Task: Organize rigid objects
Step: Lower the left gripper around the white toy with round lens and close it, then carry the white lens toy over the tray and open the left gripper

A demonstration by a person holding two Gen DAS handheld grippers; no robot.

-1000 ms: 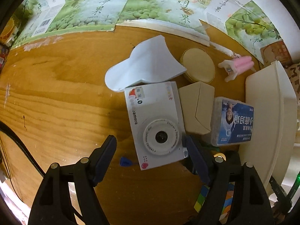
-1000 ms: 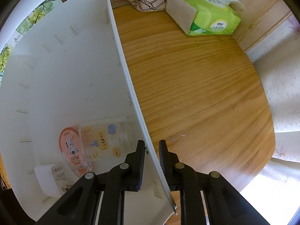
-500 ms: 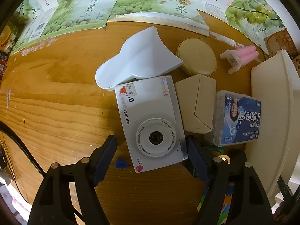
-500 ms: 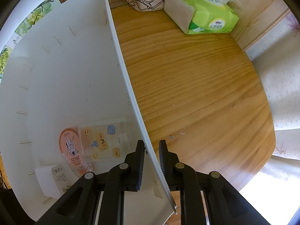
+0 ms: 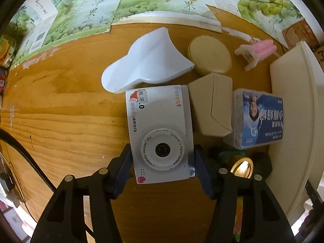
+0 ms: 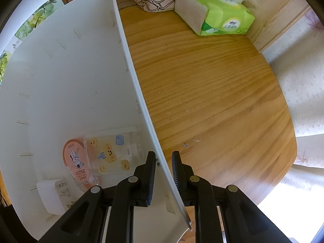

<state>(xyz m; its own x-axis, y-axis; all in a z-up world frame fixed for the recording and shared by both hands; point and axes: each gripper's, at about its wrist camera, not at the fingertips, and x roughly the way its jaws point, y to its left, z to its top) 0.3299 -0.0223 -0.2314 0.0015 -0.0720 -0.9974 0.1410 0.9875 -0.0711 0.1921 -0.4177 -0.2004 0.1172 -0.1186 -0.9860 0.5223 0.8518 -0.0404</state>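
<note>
The left gripper (image 5: 162, 163) points straight down over a wooden table (image 5: 60, 111). Its jaws have just been closing, and the blue pads now press both sides of a white toy camera (image 5: 159, 129) lying lens-up on the table. Just above the camera lies a white plastic scoop (image 5: 147, 62). To the camera's right stand a beige box (image 5: 212, 105) and a blue-labelled case (image 5: 258, 119), with a round tin (image 5: 209, 55) behind them. The right gripper (image 6: 163, 172) is clamped on the wall of a white bin (image 6: 131, 77). Inside the bin lie a clear sticker box (image 6: 109, 151), a pink pack (image 6: 76, 160) and a white charger (image 6: 54, 195). A tissue pack (image 6: 218, 14) sits at the table's far edge.
</note>
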